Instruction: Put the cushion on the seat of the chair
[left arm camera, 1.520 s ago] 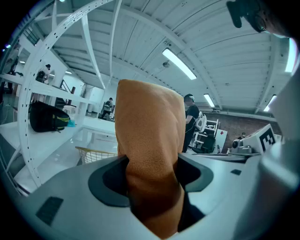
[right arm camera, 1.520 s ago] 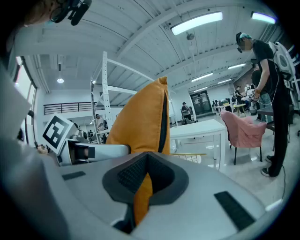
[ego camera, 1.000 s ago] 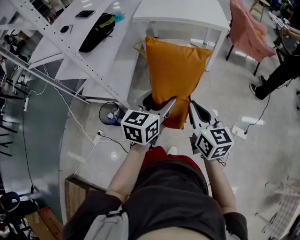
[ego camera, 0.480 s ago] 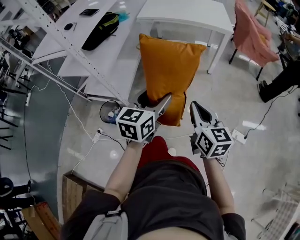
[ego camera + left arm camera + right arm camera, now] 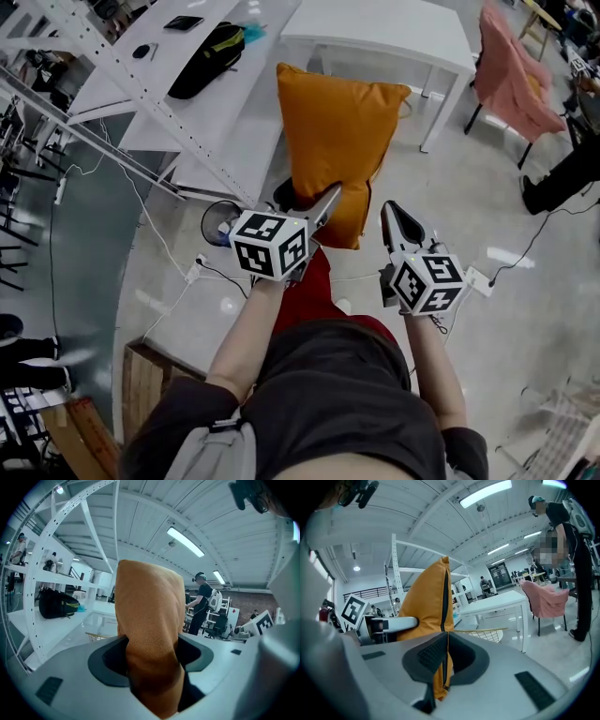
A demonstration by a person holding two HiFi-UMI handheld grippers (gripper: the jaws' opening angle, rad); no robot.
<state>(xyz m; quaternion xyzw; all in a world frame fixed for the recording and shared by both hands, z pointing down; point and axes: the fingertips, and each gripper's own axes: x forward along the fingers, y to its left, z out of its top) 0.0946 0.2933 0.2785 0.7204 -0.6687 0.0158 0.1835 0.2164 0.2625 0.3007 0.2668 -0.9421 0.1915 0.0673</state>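
Step in hand: carry to the seat, by my judgement; nothing is set down yet.
Cushion: the orange cushion is off the floor, held upright in front of the person. It is gripped at its lower end only and rises above both sets of jaws.
Left gripper: the left gripper has its jaws spread wide around a thick bunched fold of the cushion's lower corner. Fabric fills the gap, so the bite is deep.
Right gripper: the right gripper has its jaws drawn almost together on the thin zip seam at the cushion's lower right edge. The hold is shallow; in the head view only the tip reaches that edge.
Chair: a chair draped in pink cloth stands well apart at far right, past the white table. Its seat is not visible. I cannot tell whether it is the target.
Unidentified: a wire-mesh piece shows behind the cushion in the right gripper view.
Doing it well: turn toward the seat, keep both grips level so the tall end does not flop, and lay the cushion flat and centred before opening either gripper.
Risk: the seam pinch looks likeliest to slip, so avoid pulling the two grippers apart. Release the right side first once the seat bears the weight.
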